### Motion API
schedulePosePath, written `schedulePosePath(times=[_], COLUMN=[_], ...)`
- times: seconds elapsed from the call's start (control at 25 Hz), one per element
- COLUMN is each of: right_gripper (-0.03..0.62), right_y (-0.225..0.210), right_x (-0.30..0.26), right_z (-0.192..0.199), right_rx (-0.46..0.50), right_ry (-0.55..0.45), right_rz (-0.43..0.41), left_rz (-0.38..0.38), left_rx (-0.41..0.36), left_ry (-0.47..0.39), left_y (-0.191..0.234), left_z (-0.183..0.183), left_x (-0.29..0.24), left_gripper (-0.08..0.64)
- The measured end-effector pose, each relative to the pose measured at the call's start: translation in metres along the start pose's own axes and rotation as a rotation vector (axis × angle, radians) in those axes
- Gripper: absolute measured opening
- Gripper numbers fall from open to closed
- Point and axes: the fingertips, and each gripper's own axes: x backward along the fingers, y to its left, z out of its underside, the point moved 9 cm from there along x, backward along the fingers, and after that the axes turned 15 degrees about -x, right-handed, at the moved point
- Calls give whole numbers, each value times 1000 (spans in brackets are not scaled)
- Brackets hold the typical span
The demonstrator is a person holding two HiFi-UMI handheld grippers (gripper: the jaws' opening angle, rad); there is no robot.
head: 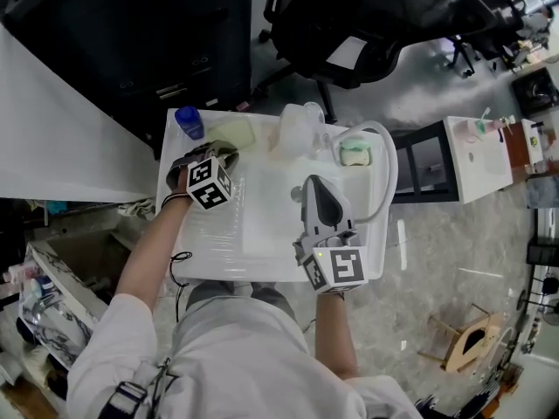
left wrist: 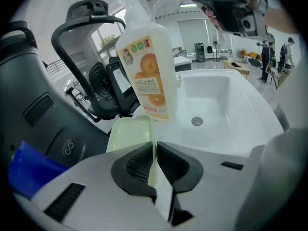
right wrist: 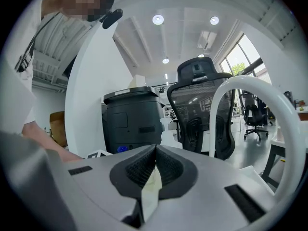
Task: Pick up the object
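Note:
A pale green soap dish (left wrist: 126, 133) lies on the white sink unit's counter (head: 262, 234), at its back left. My left gripper (left wrist: 155, 150) is shut on the dish's near right rim, which runs as a thin edge between the pads. The head view shows that gripper (head: 225, 154) at the dish (head: 234, 133). My right gripper (head: 314, 183) hovers over the basin, tilted upward, and its jaws (right wrist: 155, 165) are shut. A pale wedge shows behind its pads; I cannot tell what it is.
A spray bottle with an orange label (left wrist: 149, 71) stands just behind the dish. A blue-capped bottle (head: 188, 121) sits at the back left corner. The basin (left wrist: 216, 105), the arched white faucet (head: 389, 173) and a green soap (head: 355, 153) lie to the right. An office chair (head: 349, 16) stands beyond.

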Motion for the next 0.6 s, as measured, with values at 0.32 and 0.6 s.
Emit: schedulePosePath(times=[0.32,0.6], right_gripper=[6,6], right_y=[8,10], right_x=[18,36], right_z=[-5,-8], right_rx=[-13,-7], right_ry=[-32,-40], right_rz=[-30,-42], left_rz=[-84,-160], left_rx=[39,46], left_ry=[-55,-69], left_y=[-8,-21], left_z=[-20,-37], left_x=[42,80], left_gripper=[41,41])
